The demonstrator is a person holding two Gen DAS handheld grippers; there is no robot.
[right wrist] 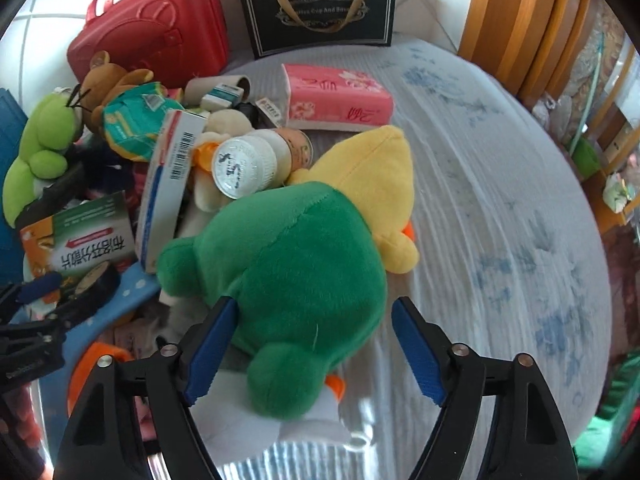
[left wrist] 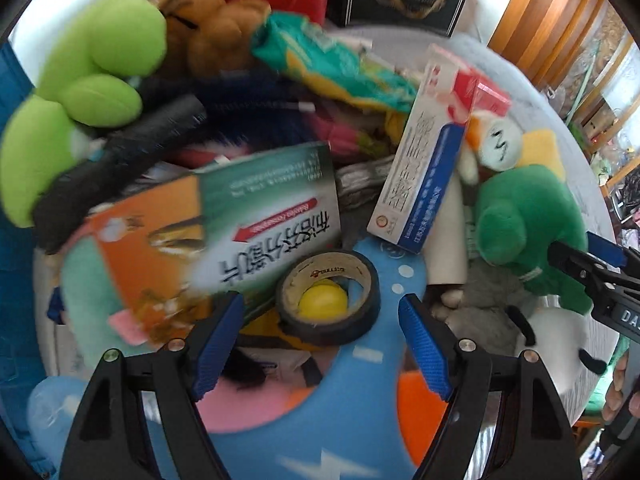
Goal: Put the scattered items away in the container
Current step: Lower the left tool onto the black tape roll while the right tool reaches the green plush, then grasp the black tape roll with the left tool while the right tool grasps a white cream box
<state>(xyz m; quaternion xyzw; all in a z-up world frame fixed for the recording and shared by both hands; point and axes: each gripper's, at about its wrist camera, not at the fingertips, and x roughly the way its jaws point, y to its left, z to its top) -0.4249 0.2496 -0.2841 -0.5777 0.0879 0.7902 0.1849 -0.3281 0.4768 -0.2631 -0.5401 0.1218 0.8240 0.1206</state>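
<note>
Blue pads line both fingers of the left hand-held gripper (left wrist: 322, 344), which stands released above a heap of clutter; a roll of black tape (left wrist: 328, 298) lies between and just beyond its fingertips, low in the middle of the left wrist view, with nothing pressed on it. A yellow ball (left wrist: 323, 302) shows through the hole of the roll. Left of the tape, an orange and green medicine box (left wrist: 216, 224) lies tilted, and up to the right a white and blue box (left wrist: 428, 160) leans on the pile. A lime green plush toy (left wrist: 80, 92) fills the upper left, with a brown teddy bear (left wrist: 212, 28) beside it. A blue plush (left wrist: 360, 400) lies under the tape.

In the right wrist view, the right hand-held gripper (right wrist: 312, 348) is also released, its fingers spread on either side of a dark green plush toy (right wrist: 288, 292). The left pad lies against or just beside the plush, I cannot tell which; the right pad stands clear of it. A yellow plush (right wrist: 376, 176) touches the green one at its upper right. A white-capped bottle (right wrist: 244, 168) lies on its side above the green toy, and a pink tissue pack (right wrist: 336, 100) sits further up. A red case (right wrist: 152, 24) and a black gift bag (right wrist: 320, 12) stand at the top of the frame. The heap rests on a table (right wrist: 500, 200) under a pale cloth with blue print. No container can be picked out for certain.
</note>
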